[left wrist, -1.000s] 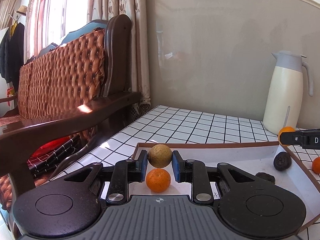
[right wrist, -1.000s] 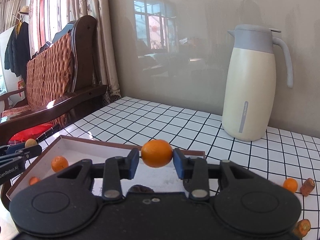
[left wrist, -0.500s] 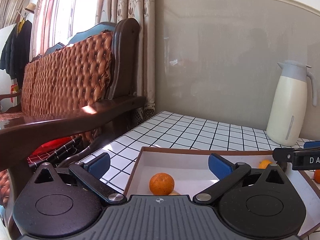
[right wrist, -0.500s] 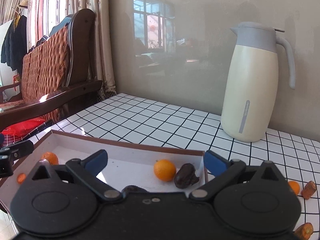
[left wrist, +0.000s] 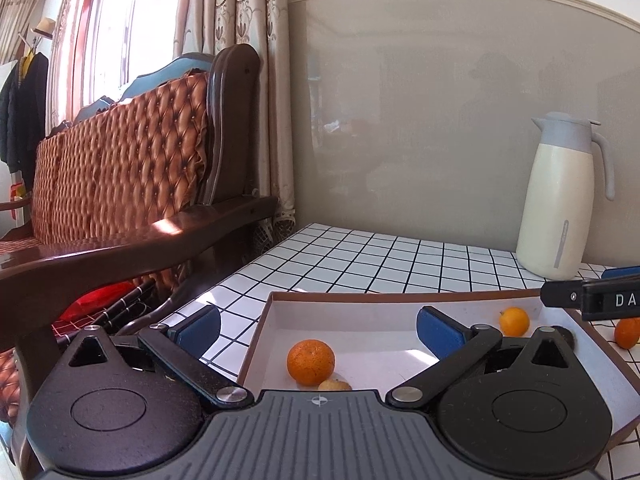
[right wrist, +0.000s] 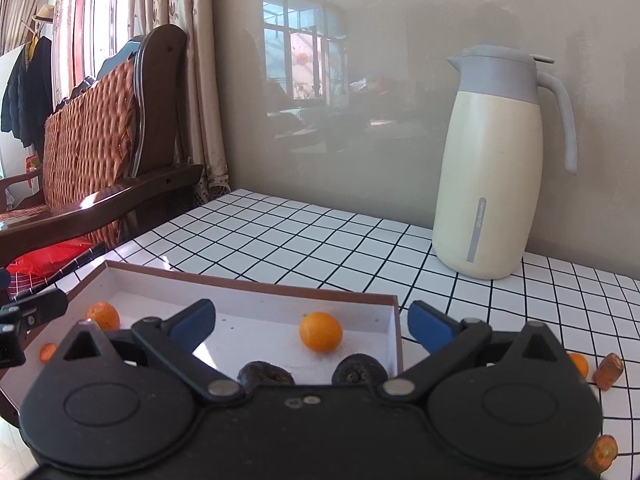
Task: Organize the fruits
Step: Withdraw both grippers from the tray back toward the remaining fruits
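A shallow white box with a brown rim [left wrist: 360,297] [right wrist: 256,286] sits on the checked table. In the left wrist view it holds an orange [left wrist: 311,361], a small brownish fruit [left wrist: 334,385] right below it, and a smaller orange [left wrist: 514,321] at the far right. In the right wrist view that smaller orange [right wrist: 321,331] lies beside two dark wrinkled fruits [right wrist: 265,374] [right wrist: 359,369]. My left gripper [left wrist: 318,330] is open and empty above the box's left end. My right gripper [right wrist: 312,322] is open and empty above its right end.
A cream thermos jug [right wrist: 494,164] [left wrist: 560,196] stands at the back right. Loose small oranges [right wrist: 579,365] [left wrist: 626,333] and carrot pieces [right wrist: 608,371] [right wrist: 602,453] lie on the table right of the box. A wooden sofa [left wrist: 120,184] borders the table's left edge.
Both grippers opened and let go: the brownish fruit and the small orange now lie in the box. Both grippers have since pulled back and up a little.
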A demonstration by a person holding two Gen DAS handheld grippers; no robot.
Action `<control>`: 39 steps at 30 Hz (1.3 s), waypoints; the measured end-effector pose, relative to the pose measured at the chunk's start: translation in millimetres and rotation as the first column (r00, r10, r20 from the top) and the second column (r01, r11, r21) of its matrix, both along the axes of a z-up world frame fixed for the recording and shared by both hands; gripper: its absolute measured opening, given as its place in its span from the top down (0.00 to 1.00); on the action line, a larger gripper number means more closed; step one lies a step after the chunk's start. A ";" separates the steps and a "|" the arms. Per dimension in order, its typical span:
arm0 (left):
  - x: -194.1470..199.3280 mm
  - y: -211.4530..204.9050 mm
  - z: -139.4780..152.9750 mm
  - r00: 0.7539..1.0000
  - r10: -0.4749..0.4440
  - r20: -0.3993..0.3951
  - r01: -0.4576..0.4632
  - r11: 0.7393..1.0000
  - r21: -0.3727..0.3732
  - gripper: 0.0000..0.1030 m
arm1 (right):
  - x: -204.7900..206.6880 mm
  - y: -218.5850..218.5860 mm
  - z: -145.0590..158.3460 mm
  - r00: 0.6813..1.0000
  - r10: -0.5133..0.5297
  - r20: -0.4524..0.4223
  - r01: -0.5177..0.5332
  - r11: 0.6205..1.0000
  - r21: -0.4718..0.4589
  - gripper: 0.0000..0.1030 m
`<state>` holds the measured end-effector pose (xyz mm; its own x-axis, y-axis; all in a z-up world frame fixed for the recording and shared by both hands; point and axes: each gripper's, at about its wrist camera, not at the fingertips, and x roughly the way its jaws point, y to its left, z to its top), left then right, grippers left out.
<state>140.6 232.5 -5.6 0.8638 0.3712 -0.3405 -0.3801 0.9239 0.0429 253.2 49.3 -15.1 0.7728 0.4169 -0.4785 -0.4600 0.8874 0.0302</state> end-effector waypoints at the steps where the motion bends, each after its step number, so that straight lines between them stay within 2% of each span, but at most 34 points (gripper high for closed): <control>1: -0.6 -1.2 0.1 1.000 0.001 -0.005 -0.001 1.000 0.003 0.00 | -0.7 -2.6 0.8 1.000 -0.006 0.001 0.006 1.000 0.003 0.06; 7: -13.2 -10.5 8.7 1.000 -0.002 -0.004 0.002 1.000 -0.012 0.00 | -9.4 -18.7 9.6 0.999 -0.031 0.026 0.031 0.999 0.012 0.06; 11: -23.7 -24.3 13.7 1.000 -0.018 0.012 0.019 1.000 -0.016 0.00 | -27.5 -31.6 18.3 0.990 -0.075 0.120 0.077 0.997 -0.007 0.06; 15: -27.0 -44.0 17.9 0.998 -0.059 0.022 0.059 0.998 0.025 0.00 | -48.6 -48.9 28.8 0.972 -0.110 0.206 0.118 0.993 -0.029 0.06; 19: -29.9 -64.6 22.0 0.998 -0.052 0.028 0.050 0.996 0.070 0.00 | -59.4 -78.3 35.6 0.985 -0.104 0.135 0.100 0.994 0.033 0.06; 26: -32.4 -86.1 25.7 0.994 -0.108 0.034 0.108 0.994 0.005 0.00 | -78.4 -103.2 33.9 0.982 -0.131 0.136 0.132 0.991 0.002 0.06; 34: -37.2 -111.5 23.6 0.989 -0.147 0.029 0.147 0.989 -0.002 0.00 | -94.2 -131.2 33.9 0.977 -0.172 0.130 0.172 0.985 0.005 0.06; 39: -43.1 -124.5 23.6 0.987 -0.161 0.022 0.160 0.987 0.020 0.00 | -100.5 -144.7 35.0 0.973 -0.193 0.124 0.191 0.981 0.023 0.06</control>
